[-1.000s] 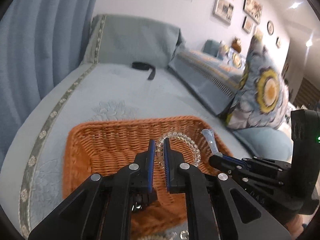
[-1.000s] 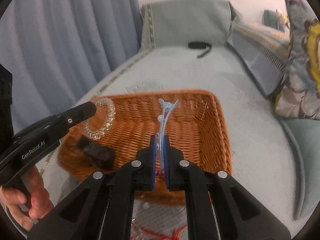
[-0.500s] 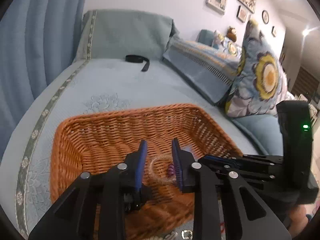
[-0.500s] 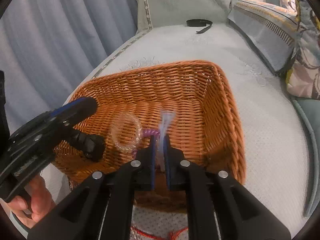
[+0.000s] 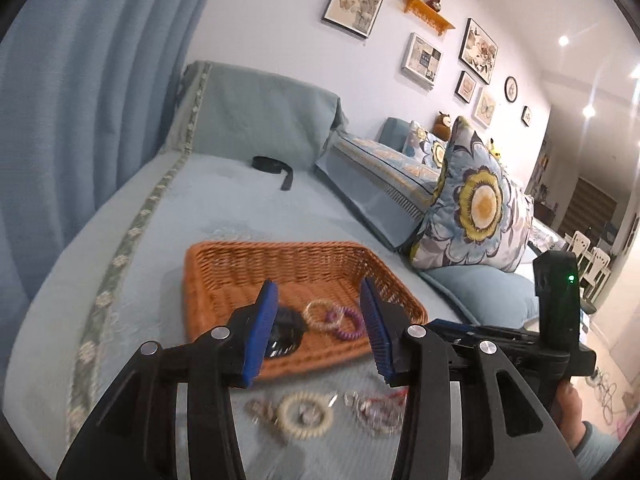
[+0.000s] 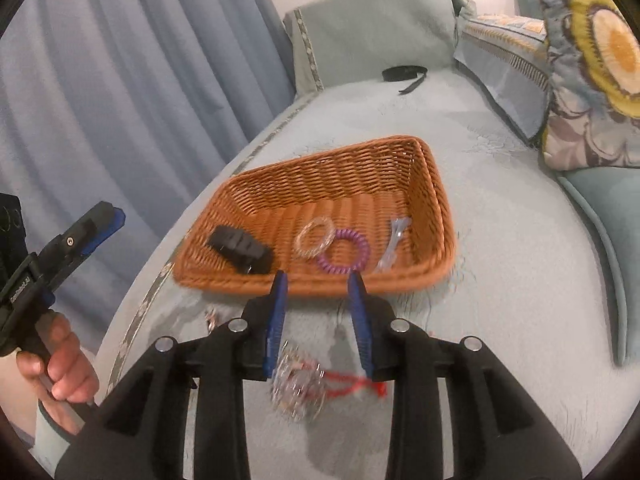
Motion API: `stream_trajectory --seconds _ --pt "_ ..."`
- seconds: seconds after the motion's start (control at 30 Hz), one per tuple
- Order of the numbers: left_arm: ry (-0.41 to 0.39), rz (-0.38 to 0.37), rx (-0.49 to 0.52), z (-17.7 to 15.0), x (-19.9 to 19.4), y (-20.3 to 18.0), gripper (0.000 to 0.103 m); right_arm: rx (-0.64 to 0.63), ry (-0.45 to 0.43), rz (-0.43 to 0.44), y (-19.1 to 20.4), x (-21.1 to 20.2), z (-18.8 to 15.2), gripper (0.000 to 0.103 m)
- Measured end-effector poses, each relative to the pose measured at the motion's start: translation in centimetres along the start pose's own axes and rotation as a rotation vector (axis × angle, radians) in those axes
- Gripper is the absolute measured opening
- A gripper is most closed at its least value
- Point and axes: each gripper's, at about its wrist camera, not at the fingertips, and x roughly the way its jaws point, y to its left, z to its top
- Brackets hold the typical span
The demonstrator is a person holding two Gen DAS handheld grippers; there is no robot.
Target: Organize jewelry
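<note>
— While both tools hung just short of the orange woven wicker basket, which piece lay closest to a hand?

— The tangle of clear glassy beads on a red cord, I'd say. It sat on the pale blue-green quilted sofa cover, directly beneath and between the blue-padded fingers of the right gripper. Its red tail trailed off to the right, so its long axis ran crosswise to those fingers.

— And the fingers themselves?

— Spread apart, pinching nothing; they had just been opening. The same held for the left gripper: fingers wide, nothing between them, also freshly opened.

— What was nearer the left one?

— A cream ring of ribbed, coiled beads, lying flat on the cover just below its fingers, with a small metallic clasp piece touching its left side, though that part was blurred.

— And what was already put away?

— Inside the basket, near its front wall: a chunky black plastic claw clip, a clear beaded bracelet overlapping a purple spiral coil hair tie, and a slim translucent blue hair clip lying lengthwise toward the back.

— So the next reach?

— My guess: down, not forward. The loose pieces were under the fingers, the basket beyond them. The slack, slippery beaded tangle looked the trickier pinch.
</note>
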Motion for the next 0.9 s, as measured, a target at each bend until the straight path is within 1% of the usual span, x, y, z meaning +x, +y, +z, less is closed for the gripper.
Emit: stream_trajectory --seconds 0.17,0.27,0.37,0.57,0.73,0.9 --pt "0.003 0.008 -0.051 -2.5 -2.7 1.2 0.041 -0.038 -0.018 -0.009 1.2 -1.3 -2.6 0.028" --pt "0.027 0.009 -0.088 -4.4 -2.8 2.2 0.041 -0.042 -0.018 0.006 1.3 -0.8 -3.7 0.028" --pt "0.069 0.021 -0.112 -5.9 -1.7 3.3 0.041 -0.036 -0.001 0.019 0.8 0.3 -4.5 0.028" --pt "0.152 0.050 -0.143 -8.6 1.7 5.4 0.041 -0.048 0.057 -0.006 0.0 2.6 -5.6 0.028" --pt "0.183 0.059 -0.176 -9.4 3.3 6.4 0.041 -0.110 0.102 -0.035 0.8 4.0 -5.7 0.028" --pt "0.202 0.063 -0.159 -9.5 4.0 6.1 0.041 -0.162 0.154 -0.065 1.7 5.9 -5.5 0.028"
